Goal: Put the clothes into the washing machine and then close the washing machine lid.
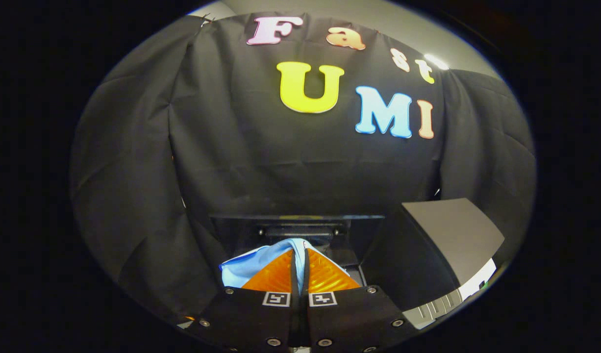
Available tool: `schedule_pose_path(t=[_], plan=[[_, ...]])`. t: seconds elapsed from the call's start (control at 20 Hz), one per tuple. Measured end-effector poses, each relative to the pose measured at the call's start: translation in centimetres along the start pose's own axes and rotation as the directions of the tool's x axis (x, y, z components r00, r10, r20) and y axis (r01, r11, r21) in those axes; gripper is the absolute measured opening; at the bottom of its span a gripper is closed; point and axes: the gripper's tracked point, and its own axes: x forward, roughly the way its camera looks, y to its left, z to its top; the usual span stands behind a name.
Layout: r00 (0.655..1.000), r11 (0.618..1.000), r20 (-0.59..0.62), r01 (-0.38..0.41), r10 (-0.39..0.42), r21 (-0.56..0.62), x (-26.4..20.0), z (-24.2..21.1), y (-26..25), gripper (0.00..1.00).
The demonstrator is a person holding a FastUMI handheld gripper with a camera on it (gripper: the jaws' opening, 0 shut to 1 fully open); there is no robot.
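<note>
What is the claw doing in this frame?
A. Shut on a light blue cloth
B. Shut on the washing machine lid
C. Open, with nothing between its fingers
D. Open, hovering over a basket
A. The claw has its fingers pressed together with the light blue cloth pinched between them, ahead of the washing machine.

Gripper: the gripper (pixel 298 255) is pinched tight on blue cloth (pixel 251 264).
Ahead: a dark open box (pixel 300 228) sits just past the fingers.
Right: a grey machine (pixel 452 245) blocks that side.
Behind: black wall (pixel 232 147) closes the back.
</note>
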Motion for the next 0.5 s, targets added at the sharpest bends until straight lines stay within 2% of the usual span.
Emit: schedule_pose_path(t=[0.2, 0.5], plan=[[0.992, 1.000, -0.129, -0.012, 0.014, 0.014, 4.0, -5.6, 0.4, 0.00], [0.964, 0.999, -0.263, -0.034, 0.037, 0.014, 8.5, -11.8, 0.5, 0.00]])
